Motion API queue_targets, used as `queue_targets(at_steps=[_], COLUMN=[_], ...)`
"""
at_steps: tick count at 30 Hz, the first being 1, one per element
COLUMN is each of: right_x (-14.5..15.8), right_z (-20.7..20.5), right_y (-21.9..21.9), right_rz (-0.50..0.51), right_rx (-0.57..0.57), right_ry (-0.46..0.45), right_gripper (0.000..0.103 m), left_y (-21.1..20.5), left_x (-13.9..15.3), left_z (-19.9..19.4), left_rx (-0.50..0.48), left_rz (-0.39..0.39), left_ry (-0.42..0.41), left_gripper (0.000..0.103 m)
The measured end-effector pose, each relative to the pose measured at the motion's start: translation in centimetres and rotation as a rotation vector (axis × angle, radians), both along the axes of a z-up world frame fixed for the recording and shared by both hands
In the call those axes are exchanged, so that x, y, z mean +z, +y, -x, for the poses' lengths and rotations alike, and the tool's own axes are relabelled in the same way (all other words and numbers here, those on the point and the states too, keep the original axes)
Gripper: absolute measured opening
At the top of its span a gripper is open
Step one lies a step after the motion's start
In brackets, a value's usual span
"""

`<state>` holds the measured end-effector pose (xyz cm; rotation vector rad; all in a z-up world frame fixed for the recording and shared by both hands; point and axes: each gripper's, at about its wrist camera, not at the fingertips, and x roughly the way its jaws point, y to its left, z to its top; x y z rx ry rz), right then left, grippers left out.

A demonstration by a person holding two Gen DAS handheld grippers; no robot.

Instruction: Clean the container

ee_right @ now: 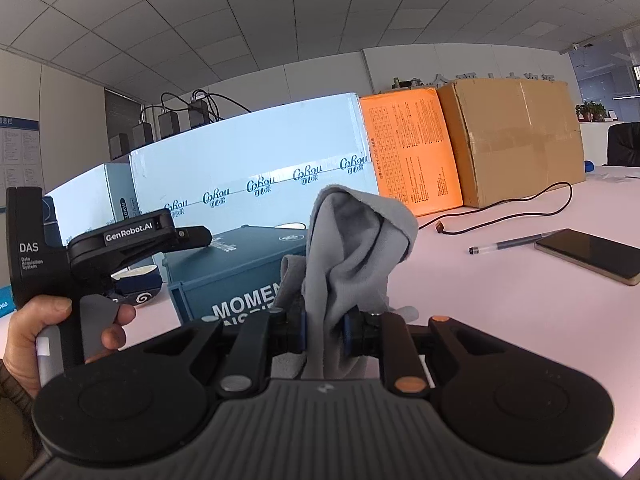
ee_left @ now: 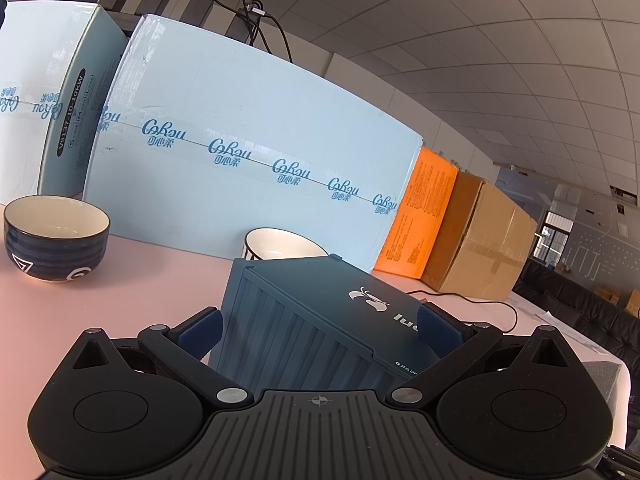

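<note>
A dark blue ribbed container [ee_left: 316, 316] with a white logo on its lid stands on the pink table. My left gripper [ee_left: 320, 332] has one pad on each side of it and grips it. The container also shows in the right wrist view [ee_right: 236, 268], with white lettering on its front. My right gripper [ee_right: 325, 336] is shut on a grey cloth [ee_right: 352, 248], which stands up in a bunch beside the container. The left gripper's body [ee_right: 132, 240] and the hand holding it show at the left of the right wrist view.
A dark blue bowl [ee_left: 56, 236] and a white bowl [ee_left: 280, 245] stand behind the container. Light blue boxes [ee_left: 248, 152], an orange box [ee_left: 420, 216] and a brown carton [ee_left: 480, 240] line the back. A pen [ee_right: 516, 242], phone [ee_right: 592, 254] and black cable [ee_right: 520, 204] lie at right.
</note>
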<state>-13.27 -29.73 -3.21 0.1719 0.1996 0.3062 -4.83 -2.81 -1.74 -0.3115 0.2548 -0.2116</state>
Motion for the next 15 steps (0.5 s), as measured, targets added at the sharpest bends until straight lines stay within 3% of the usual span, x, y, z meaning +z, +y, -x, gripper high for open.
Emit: queue_targets(at_steps=[7,15], right_x=[-0.5,0.4], right_z=[-0.5,-0.3], right_y=[-0.3,-1.3], right_rz=[-0.008,-0.087], right_rx=[-0.002,0.005], right_ry=[0.034,-0.023], right_gripper=[0.020,0.020], left_y=[0.0,0.0], left_x=[0.0,0.0], left_z=[0.0,0.0], left_rx=[0.000,0.000], left_rz=[0.000,0.000], left_ry=[0.000,0.000], left_gripper=[0.103,0.103])
